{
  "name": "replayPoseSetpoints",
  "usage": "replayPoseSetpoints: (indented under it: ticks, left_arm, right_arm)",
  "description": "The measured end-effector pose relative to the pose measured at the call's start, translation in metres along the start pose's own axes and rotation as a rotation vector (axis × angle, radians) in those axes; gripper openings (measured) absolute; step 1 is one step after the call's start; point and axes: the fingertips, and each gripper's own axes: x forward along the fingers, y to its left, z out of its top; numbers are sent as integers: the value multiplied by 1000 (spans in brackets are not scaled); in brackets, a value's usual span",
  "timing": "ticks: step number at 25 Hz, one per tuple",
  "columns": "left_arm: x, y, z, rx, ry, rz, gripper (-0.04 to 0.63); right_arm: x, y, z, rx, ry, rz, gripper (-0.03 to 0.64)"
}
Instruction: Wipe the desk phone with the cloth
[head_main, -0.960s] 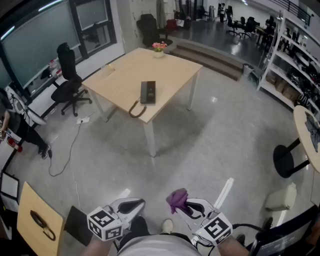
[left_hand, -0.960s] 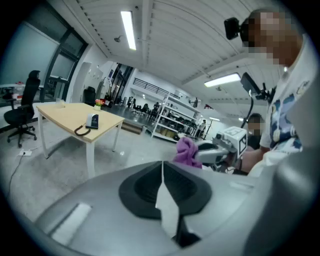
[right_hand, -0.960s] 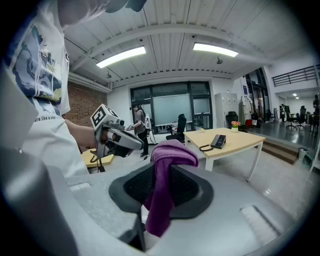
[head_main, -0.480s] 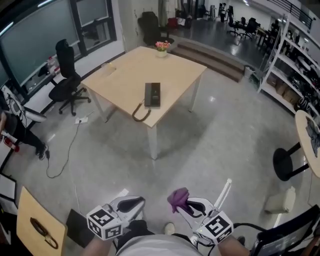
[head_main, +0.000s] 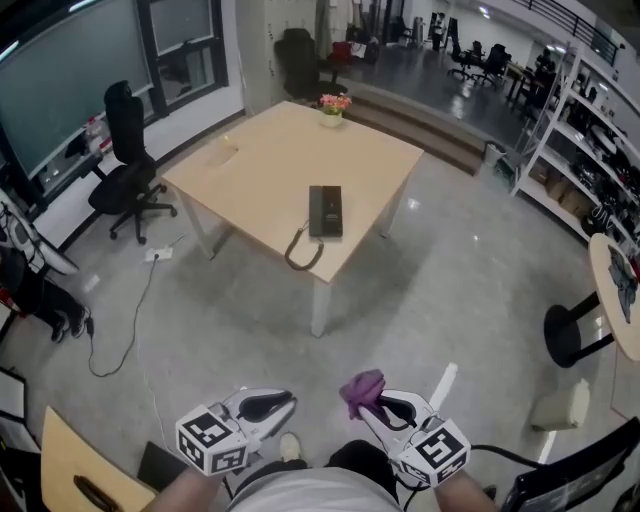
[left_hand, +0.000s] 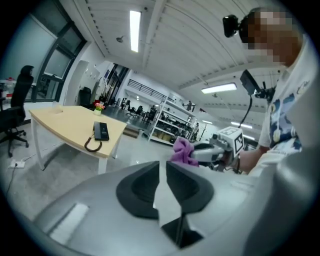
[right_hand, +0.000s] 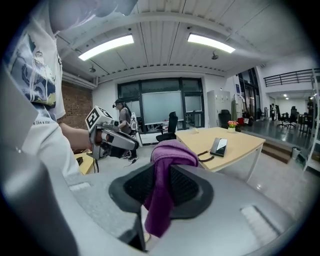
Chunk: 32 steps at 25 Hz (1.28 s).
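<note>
Two tools: one in each hand, low and near the person, well apart from the surface (head_main: 260, 170).
Left tool (left_hand: 162, 170): jaws a narrow slit apart, just been opening; nothing between them.
Right tool (right_hand: 161, 172): closed on the cloth (right_hand: 170, 150), ends draping above and below the jaws.
Cloth, look: purple, small, bunched.
Cloth, handling: likely light, soft, limp; grip the bunched middle so a loose fold meets the phone.
Desk phone (head_main: 325, 211): dark, flat, rectangular, near the surface's nearest corner; cord (head_main: 303, 255) loops at the edge.
Phone, handling: probably rigid, may slide when wiped; steady it by a side edge.
</note>
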Motion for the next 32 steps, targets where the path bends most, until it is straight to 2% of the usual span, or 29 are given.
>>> replayPoseSetpoints:
  ticks: [3, 8, 13, 22, 27, 32]
  left_arm:
    - [-5, 27, 2, -3, 19, -7, 52]
    - [6, 56, 9, -51, 15, -3, 52]
    - [40, 91, 34, -83, 19, 17, 52]
    - [114, 155, 98, -40, 35, 75, 85]
    - [136, 189, 116, -99, 39, 75, 101]
    - [158, 250, 125, -182, 48, 57, 125]
  right_arm:
    - [22, -2, 7, 15, -4, -17, 91]
    - [42, -23, 12, 19, 29, -5, 91]
    - [61, -76, 20, 33, 19, 2, 91]
    - [91, -178, 36, 16, 0, 39, 91]
    - [112, -213, 37, 48, 19, 34, 91]
    - [146, -238, 43, 65, 44, 20, 91]
